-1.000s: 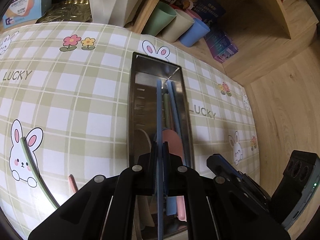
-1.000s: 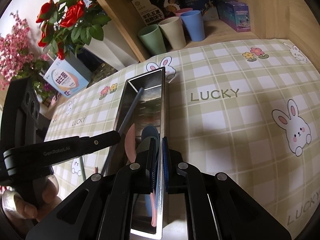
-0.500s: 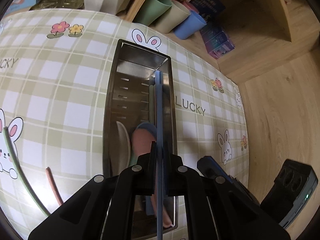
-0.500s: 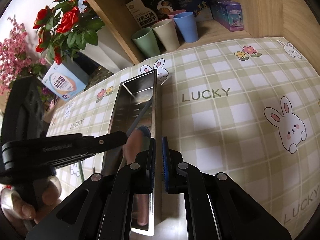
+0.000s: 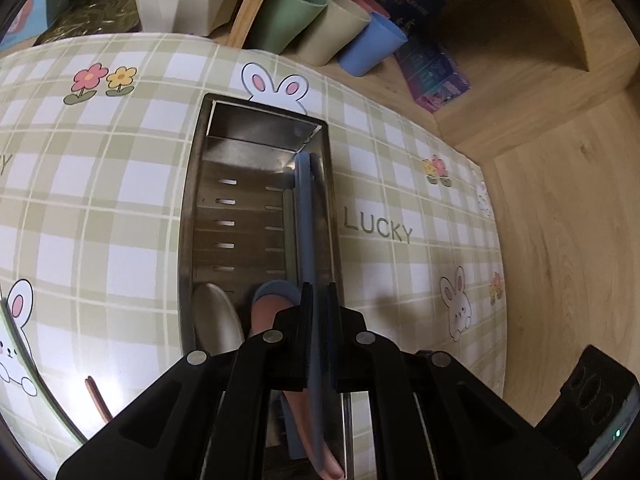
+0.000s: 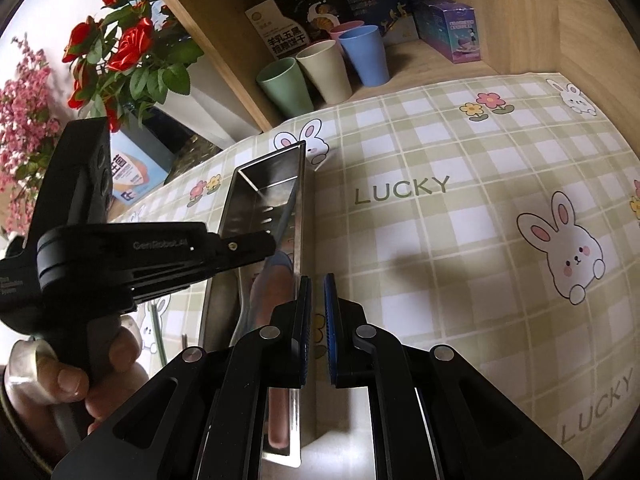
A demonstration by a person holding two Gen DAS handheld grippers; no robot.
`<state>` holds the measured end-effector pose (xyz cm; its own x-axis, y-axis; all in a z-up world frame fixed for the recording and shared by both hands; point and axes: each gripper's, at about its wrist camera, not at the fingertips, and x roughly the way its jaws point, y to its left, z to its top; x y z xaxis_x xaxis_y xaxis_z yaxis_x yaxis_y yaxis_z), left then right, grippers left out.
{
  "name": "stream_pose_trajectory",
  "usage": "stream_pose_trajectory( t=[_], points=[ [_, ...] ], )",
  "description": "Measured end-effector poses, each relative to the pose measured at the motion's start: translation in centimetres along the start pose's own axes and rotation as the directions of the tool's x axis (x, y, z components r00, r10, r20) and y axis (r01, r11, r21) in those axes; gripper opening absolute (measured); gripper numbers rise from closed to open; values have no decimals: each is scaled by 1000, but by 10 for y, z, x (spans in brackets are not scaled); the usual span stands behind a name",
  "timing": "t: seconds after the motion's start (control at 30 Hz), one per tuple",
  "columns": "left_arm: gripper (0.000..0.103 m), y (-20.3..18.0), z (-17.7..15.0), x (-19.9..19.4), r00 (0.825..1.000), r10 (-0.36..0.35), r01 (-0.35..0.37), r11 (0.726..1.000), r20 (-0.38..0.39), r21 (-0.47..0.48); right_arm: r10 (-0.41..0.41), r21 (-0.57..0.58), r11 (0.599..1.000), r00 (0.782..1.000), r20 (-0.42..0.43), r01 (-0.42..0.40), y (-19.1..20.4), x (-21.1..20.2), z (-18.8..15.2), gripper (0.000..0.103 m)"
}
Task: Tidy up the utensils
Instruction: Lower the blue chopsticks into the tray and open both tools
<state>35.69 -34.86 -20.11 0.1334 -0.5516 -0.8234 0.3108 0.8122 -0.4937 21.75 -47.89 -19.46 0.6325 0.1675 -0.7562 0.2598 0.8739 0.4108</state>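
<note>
Basically the left gripper was clamped on the blue utensil — long axis near-to-far, inside the steel tray's right wall — right gripper empty, slightly parted.

"LUCKY" sits printed on the checked tablecloth, just right of the steel tray in the right wrist view, and again, partly cut off, down at the near right corner. The left wrist view shows the same word beside the tray. On the left gripper, small lettering reads roughly "GenRobot.AI". Up on the shelf, a snack pouch carries Chinese characters, "羊乳五黑" among them; the other packets' print is too small to read.
</note>
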Motion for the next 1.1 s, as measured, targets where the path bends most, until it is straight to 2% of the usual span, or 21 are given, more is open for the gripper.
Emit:
stream_pose_trajectory(
  t=[0.2,0.27,0.47,0.63,0.8,0.9,1.1],
  points=[
    [23,0,-5,-30,999,-28,26,998,34,66,-2,-22,1000,1000,-3,2,16,-9,-3,7],
    [29,1,-8,-44,998,-19,13,994,54,104,-1,-32,999,1000,-4,1,24,-12,-6,7],
    [36,24,-28,-93,991,30,-56,978,132,199,-3,-65,998,1000,-14,2,54,-16,-21,7],
    [40,63,-49,-134,971,104,-155,959,214,239,-27,-115,993,999,-21,25,81,-14,-42,7],
    [46,99,-75,-164,944,177,-247,939,278,240,-54,-162,985,999,-6,52,105,-13,-60,7],
    [53,123,-92,-179,927,217,-288,934,305,213,-68,-189,980,998,-3,67,117,-11,-71,7],
    [73,154,-116,-192,903,266,-331,931,338,152,-78,-224,972,997,-17,72,129,-4,-87,7]
  ],
)
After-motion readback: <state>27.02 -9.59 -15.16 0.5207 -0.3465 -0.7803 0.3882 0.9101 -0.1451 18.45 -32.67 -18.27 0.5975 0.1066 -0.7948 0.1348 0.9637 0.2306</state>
